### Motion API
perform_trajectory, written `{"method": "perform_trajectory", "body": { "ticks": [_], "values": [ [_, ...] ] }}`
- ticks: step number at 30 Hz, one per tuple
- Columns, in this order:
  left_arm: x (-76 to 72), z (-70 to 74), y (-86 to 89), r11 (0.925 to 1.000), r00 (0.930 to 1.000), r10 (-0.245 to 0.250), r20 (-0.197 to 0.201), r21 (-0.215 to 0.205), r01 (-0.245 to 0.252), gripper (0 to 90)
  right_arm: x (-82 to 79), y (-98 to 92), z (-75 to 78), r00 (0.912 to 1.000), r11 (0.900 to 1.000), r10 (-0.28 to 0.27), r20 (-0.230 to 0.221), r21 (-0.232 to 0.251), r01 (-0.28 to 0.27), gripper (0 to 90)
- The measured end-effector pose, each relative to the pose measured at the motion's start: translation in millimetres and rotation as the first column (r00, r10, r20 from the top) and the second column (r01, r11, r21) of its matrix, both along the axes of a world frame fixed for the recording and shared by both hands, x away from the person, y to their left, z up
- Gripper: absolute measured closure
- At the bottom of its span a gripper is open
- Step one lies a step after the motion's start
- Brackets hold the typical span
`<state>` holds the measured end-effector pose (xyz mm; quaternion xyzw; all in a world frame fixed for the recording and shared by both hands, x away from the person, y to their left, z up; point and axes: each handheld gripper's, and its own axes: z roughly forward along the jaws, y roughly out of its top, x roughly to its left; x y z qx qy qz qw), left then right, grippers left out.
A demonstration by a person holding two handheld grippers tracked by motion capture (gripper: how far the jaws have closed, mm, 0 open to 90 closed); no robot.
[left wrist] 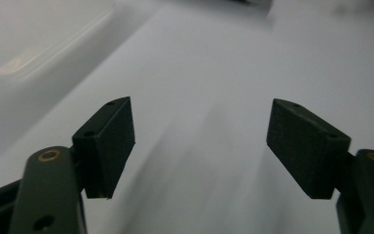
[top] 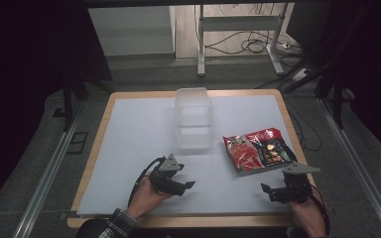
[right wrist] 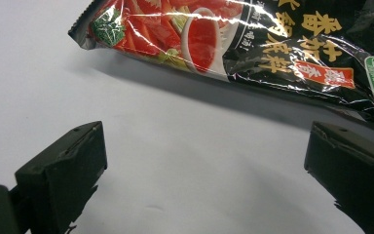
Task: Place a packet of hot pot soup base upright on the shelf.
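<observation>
Red-and-black snack bag (top: 258, 150) lay flat on the surface (top: 129, 148), just ahead of our right hand-held gripper (top: 267, 190), whose jaws stood spread and empty. Our left hand-held gripper (top: 188, 185) was spread too. Nearby, the clear container (top: 194, 118) held nothing we could see.

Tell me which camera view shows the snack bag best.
The right gripper view: the snack bag lies close ahead, its print sharp, though cropped by the frame. The high view shows the whole bag small on the table. The left gripper view faces blurred table.
</observation>
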<state>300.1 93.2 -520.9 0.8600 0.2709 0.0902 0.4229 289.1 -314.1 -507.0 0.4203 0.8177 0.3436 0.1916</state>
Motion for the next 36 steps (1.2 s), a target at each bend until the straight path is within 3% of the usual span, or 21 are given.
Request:
{"method": "perform_trajectory", "body": {
  "ticks": [14,27,31,36],
  "values": [
    [26.6,6.5,-38.1,0.9978,0.9975,-0.066,0.024,0.0,0.066,45.6,0.4,-1.9,0.3,1.0,1.0,-0.008,0.003,0.007,0.008,2.0],
    [45.9,8.8,-68.2,0.991,0.9925,-0.121,0.016,-0.056,0.122,74.5,0.4,-1.8,0.0,1.0,1.0,-0.003,0.0,0.003,0.003,2.3],
    [50.8,11.9,-76.3,0.9897,0.9907,-0.133,0.027,-0.048,0.134,83.8,0.3,-1.9,0.1,1.0,1.0,-0.003,0.001,0.003,0.003,2.3],
    [56.2,15.1,-89.1,0.9877,0.9878,-0.149,0.045,-0.042,0.151,87.3,0.3,-1.8,0.0,1.0,1.0,-0.002,0.001,0.001,0.002,2.4]
  ]
}}
